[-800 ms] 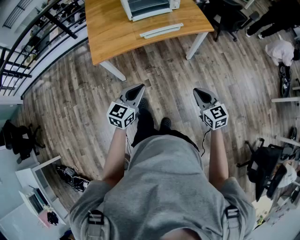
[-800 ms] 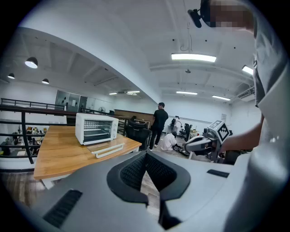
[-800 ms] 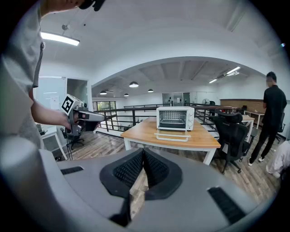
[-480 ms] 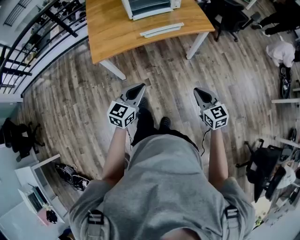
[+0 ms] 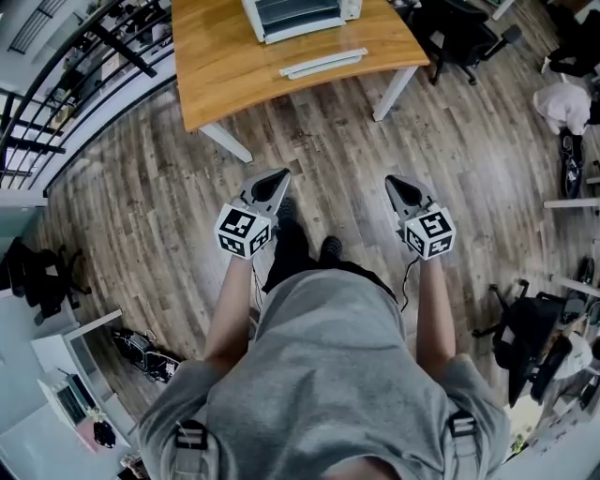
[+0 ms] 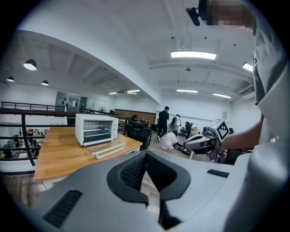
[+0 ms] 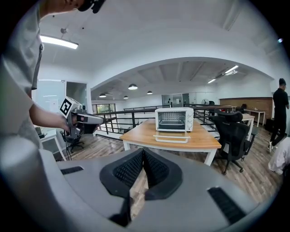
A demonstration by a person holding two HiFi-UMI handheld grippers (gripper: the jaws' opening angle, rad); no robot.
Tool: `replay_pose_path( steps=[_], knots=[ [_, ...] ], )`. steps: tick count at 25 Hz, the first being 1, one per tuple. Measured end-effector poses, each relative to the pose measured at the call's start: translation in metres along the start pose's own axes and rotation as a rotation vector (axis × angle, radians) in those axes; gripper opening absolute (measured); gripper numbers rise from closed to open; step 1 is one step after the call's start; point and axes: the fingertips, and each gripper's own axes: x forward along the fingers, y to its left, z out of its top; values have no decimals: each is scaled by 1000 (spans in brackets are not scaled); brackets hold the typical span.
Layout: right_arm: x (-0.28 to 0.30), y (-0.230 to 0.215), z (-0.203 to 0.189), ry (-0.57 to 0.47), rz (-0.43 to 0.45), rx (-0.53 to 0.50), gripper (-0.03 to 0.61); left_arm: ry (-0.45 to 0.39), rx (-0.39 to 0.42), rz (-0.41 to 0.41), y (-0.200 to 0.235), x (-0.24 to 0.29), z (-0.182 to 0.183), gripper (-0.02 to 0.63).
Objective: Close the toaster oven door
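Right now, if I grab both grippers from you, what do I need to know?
Left gripper: shut, empty, held out over the floor.
Right gripper: shut, empty, same.
Oven: on the table, well ahead of both grippers, likely out of reach from here.
Door: open, folded down flat in front of the oven.
Done: nothing yet.
Left: step up to the table, put a gripper under the door and push it up until it shuts.
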Motion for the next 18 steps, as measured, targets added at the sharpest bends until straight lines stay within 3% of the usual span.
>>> replay_pose_path(
  steps=[18],
  knots=[
    [0, 3, 1, 6, 5, -2, 8, 4, 6, -9, -5, -1, 0, 17]
  ],
)
